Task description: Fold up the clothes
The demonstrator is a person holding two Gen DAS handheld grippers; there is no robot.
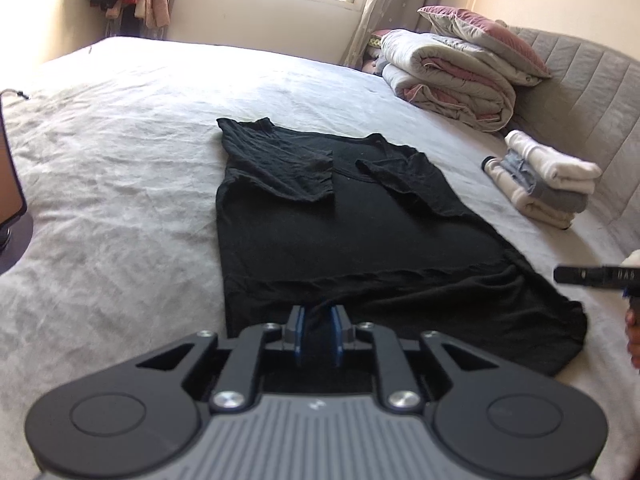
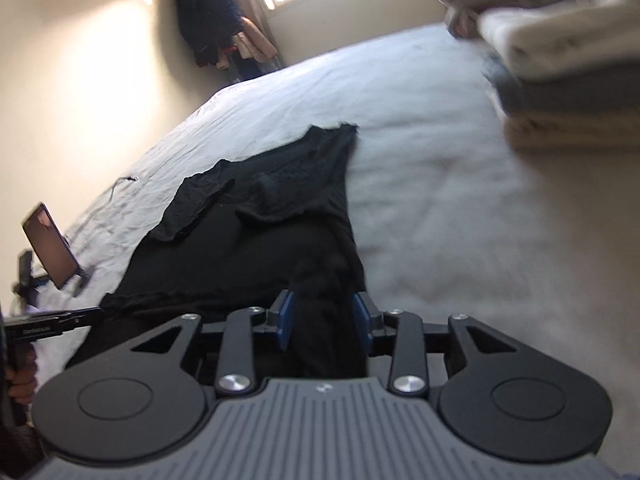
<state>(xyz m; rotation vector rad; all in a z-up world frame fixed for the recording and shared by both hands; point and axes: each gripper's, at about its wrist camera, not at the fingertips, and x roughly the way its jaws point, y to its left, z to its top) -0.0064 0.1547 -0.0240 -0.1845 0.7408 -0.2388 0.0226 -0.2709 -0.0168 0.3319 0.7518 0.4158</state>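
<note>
A bedroom with a bright window at the far wall and a wide bed (image 1: 120, 140) covered by a pale, wrinkled sheet. A black T-shirt (image 1: 360, 240) lies flat near the middle of the bed, its long axis running away from the cameras: hem at the near edge, collar end pointing toward the window. Both short sleeves are folded inward over the chest.

The left gripper (image 1: 319, 322) is held low and level over the near hem, pointing forward along the shirt. Its blue-padded fingers (image 1: 298, 320) stand close together with a ridge of black fabric pinched between them. The right gripper (image 2: 324, 316) sits at the shirt's right near corner, tilted, its blue pads wider apart with a thick bunch of the black cloth gathered between them; whether it presses firmly is hard to tell through the motion blur. In the right wrist view, a hand (image 2: 20, 376) grips the handle of the left tool at the left edge.

Toward the padded grey headboard (image 1: 580, 92) on the right lie a stack of folded clothes (image 1: 548, 184) and a rolled duvet with a pillow (image 1: 460, 76). A phone on a stand (image 2: 50, 246) stands at the bed's left side.
</note>
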